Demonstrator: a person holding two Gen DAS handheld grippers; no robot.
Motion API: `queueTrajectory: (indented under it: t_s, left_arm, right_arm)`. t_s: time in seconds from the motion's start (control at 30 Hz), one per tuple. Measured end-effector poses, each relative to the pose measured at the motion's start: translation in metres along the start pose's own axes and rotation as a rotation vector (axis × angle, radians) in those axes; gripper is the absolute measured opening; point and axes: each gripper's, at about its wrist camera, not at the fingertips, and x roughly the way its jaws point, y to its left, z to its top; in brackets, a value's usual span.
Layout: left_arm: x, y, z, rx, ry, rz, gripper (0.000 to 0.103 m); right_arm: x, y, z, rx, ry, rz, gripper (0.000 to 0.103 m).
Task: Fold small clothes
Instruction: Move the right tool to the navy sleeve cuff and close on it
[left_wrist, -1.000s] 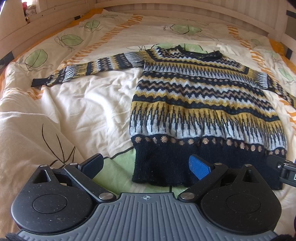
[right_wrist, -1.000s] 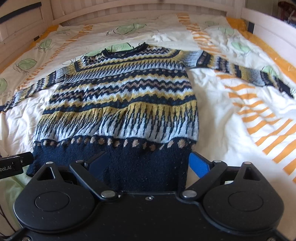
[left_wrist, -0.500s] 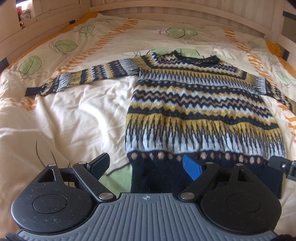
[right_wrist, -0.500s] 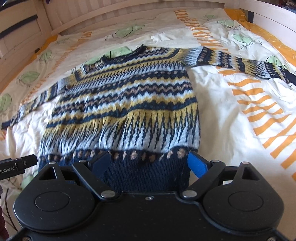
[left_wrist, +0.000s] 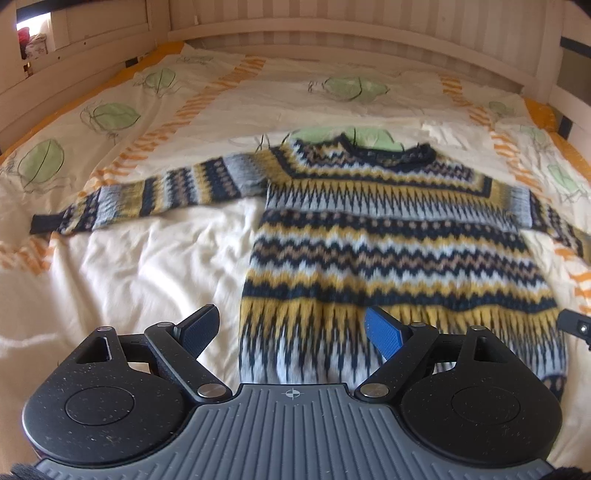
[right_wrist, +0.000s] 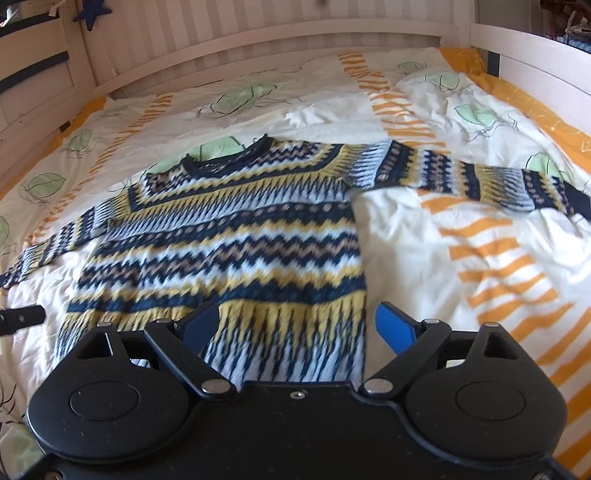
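A: Where is the sweater (left_wrist: 399, 236) for you now?

B: It lies flat and face up on the bed cover (left_wrist: 147, 266), the neck toward the headboard (right_wrist: 280, 40), both sleeves spread out to the sides. Nothing is folded yet, so I judge you are at the very start: the approach before the first fold.

A: And your two tools?

B: Your left gripper (left_wrist: 291, 328) has its jaws spread wide, with only the left side edge of the sweater seen between them; the pads do not press on anything. They narrowed a little just now, but no cloth is caught. Your right gripper (right_wrist: 299, 325) is also wide apart and empty, above the right side edge of the body.

A: What does the next move ask?

B: I think you must choose a first fold, probably a sleeve (right_wrist: 480, 177) brought across the chest. The knit looks thick and soft, so take the cuff or the shoulder seam fully between the pads, and lift gently so the body does not drag.
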Motion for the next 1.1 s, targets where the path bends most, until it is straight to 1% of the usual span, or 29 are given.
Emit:
queueTrajectory:
  t_s: [0.1, 0.3, 0.43, 0.6, 0.7, 0.83, 0.97, 1.03, 1.1]
  left_arm:
    - [0.009, 0.002, 0.014, -0.001, -0.026, 0.005, 0.086]
    - [0.036, 0.005, 0.039, -0.010, -0.034, -0.006, 0.086]
    - [0.057, 0.007, 0.052, -0.008, -0.040, 0.004, 0.086]
    - [0.082, 0.009, 0.064, -0.003, -0.034, 0.018, 0.086]
    - [0.097, 0.007, 0.067, 0.015, -0.038, 0.038, 0.086]
    - [0.116, 0.002, 0.066, 0.047, -0.033, 0.055, 0.086]
    - [0.135, 0.001, 0.061, 0.054, 0.000, 0.052, 0.086]
    - [0.144, 0.000, 0.056, 0.063, 0.022, 0.061, 0.086]
    - [0.153, 0.001, 0.051, 0.066, 0.046, 0.064, 0.086]
  right_arm:
    - [0.012, -0.010, 0.008, 0.024, 0.025, 0.024, 0.093]
    - [0.031, -0.028, 0.020, 0.023, 0.029, -0.059, 0.092]
    - [0.043, -0.048, 0.029, 0.061, 0.039, -0.098, 0.092]
    - [0.057, -0.075, 0.041, 0.104, 0.025, -0.150, 0.092]
    - [0.069, -0.093, 0.047, 0.136, 0.025, -0.145, 0.092]
    - [0.080, -0.114, 0.053, 0.187, 0.031, -0.161, 0.092]
    - [0.088, -0.130, 0.057, 0.207, 0.026, -0.161, 0.093]
    - [0.090, -0.138, 0.058, 0.211, 0.023, -0.186, 0.097]
    - [0.092, -0.146, 0.061, 0.217, 0.017, -0.223, 0.097]
